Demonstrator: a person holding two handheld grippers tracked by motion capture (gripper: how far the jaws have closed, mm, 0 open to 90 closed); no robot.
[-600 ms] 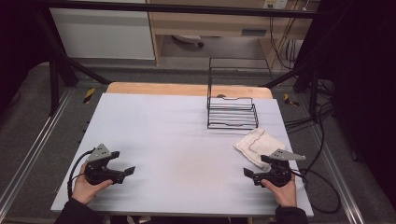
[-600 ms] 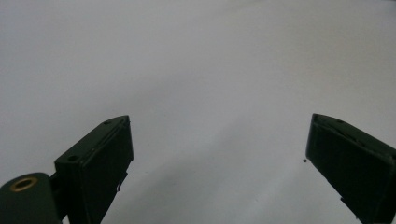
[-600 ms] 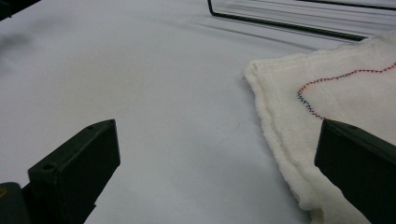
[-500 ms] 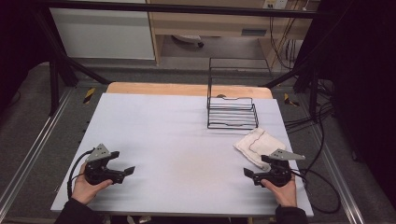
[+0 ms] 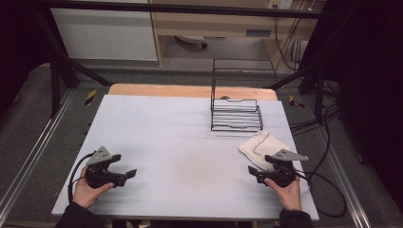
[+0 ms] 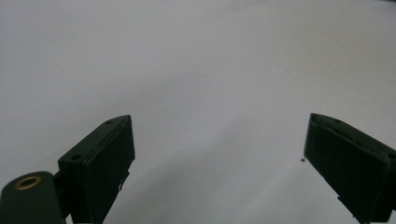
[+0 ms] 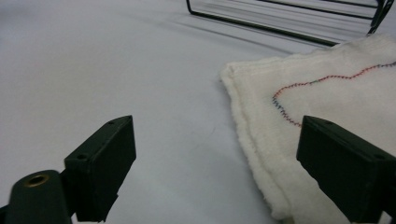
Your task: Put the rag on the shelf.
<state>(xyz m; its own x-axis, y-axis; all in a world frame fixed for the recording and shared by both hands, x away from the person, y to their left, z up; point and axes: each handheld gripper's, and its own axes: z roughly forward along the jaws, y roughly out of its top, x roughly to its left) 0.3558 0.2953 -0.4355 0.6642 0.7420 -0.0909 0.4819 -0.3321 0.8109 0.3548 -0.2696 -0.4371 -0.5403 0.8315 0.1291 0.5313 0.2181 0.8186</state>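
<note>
A white folded cloth (image 5: 259, 142) with a thin stitched line lies on the table's right side, just in front of a black wire rack (image 5: 236, 111). My right gripper (image 5: 254, 174) rests near the front right edge, held by a hand, its jaws open and pointing left. In the right gripper view the cloth (image 7: 327, 93) lies ahead and to the right, its edge running in front of the right jaw, and the open gripper (image 7: 217, 135) has only table between its jaws. My left gripper (image 5: 124, 166) sits at the front left, open. Its own view shows the gripper (image 6: 219, 135) over bare table.
The white table top (image 5: 180, 137) has a wooden strip along its far edge. The rack (image 7: 280, 18) stands beyond the cloth. A dark metal frame surrounds the table. Cables (image 5: 323, 190) trail off the right side.
</note>
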